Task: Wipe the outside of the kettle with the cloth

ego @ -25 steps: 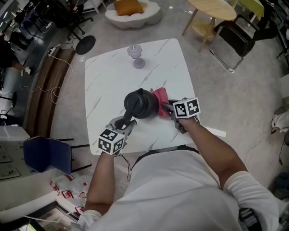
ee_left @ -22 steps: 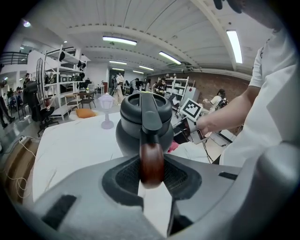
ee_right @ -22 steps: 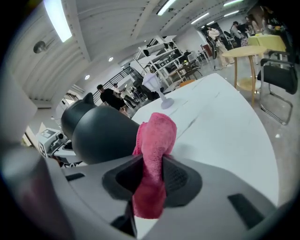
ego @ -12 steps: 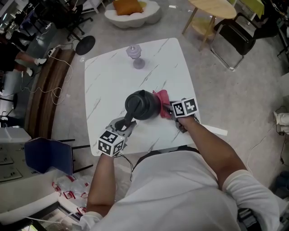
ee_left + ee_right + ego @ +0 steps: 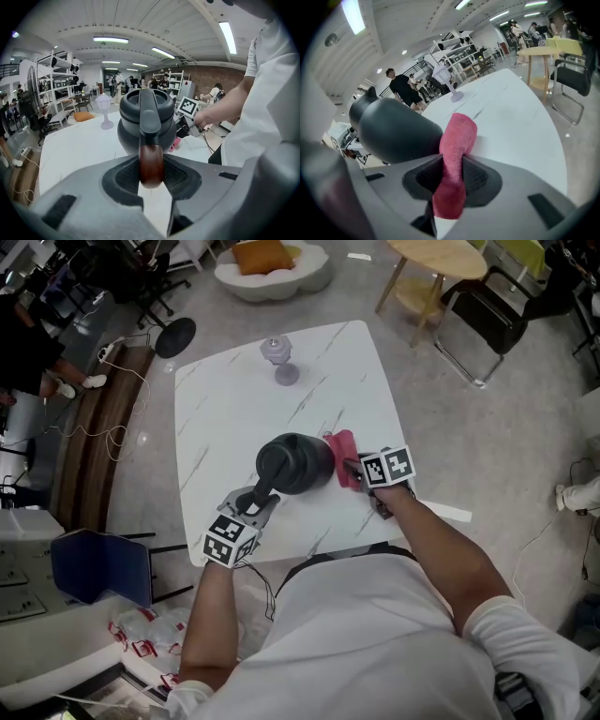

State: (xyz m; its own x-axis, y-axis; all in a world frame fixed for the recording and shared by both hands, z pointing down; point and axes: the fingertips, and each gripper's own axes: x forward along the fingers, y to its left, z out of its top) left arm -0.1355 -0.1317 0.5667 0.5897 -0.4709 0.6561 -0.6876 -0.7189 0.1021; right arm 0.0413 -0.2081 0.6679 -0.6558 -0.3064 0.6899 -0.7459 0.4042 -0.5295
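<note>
Pink cloth (image 5: 343, 457) slid down matte black kettle (image 5: 295, 463).

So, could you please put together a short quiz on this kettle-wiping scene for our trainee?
1. True or false: the left claw is shut on the kettle's handle.
2. What does the right claw hold? A) a sponge B) a cloth C) a brush
3. Fill in: in the head view, the cloth lies at the kettle's ___ side.
Key: 1 true; 2 B; 3 right.
</note>
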